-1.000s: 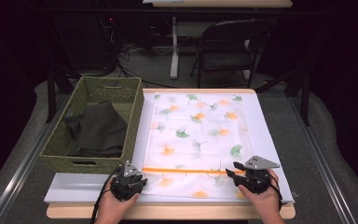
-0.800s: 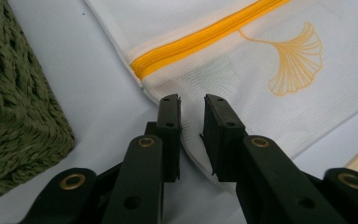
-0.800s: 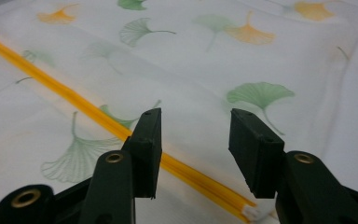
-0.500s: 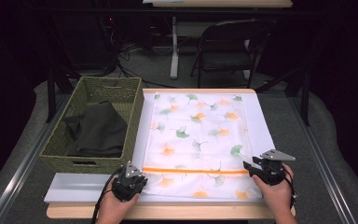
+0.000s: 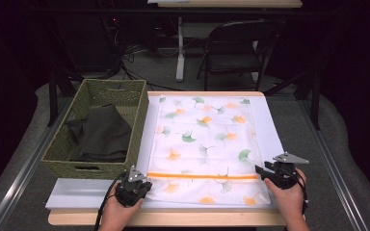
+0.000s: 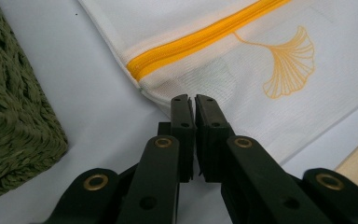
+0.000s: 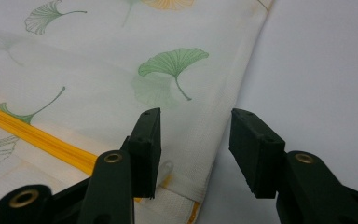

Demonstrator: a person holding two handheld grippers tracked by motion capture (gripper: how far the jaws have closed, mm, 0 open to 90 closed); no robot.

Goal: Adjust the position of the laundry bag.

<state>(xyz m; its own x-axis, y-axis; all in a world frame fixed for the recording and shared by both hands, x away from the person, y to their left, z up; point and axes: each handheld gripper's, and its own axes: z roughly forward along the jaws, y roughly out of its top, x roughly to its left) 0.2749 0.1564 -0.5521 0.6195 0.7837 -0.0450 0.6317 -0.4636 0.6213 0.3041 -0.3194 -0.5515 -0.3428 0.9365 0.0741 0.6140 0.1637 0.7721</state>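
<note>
A white zippered bag printed with green and orange ginkgo leaves lies flat on the white board. An orange zipper crosses its near end. My left gripper sits at the bag's near left corner. Its jaws have just been closing and now meet on the bag's edge, just below the zipper's end. My right gripper is open at the bag's right edge. In the right gripper view the gripper straddles that edge without pressing it, close to the zipper.
A green woven basket stands left of the board with a dark cloth inside it, close to my left gripper. The table's wooden front edge runs just behind both hands. A folding chair stands beyond the table.
The right hand has slid right, from over the bag's near end out to its right edge. The left gripper stayed in place and its jaws closed.
</note>
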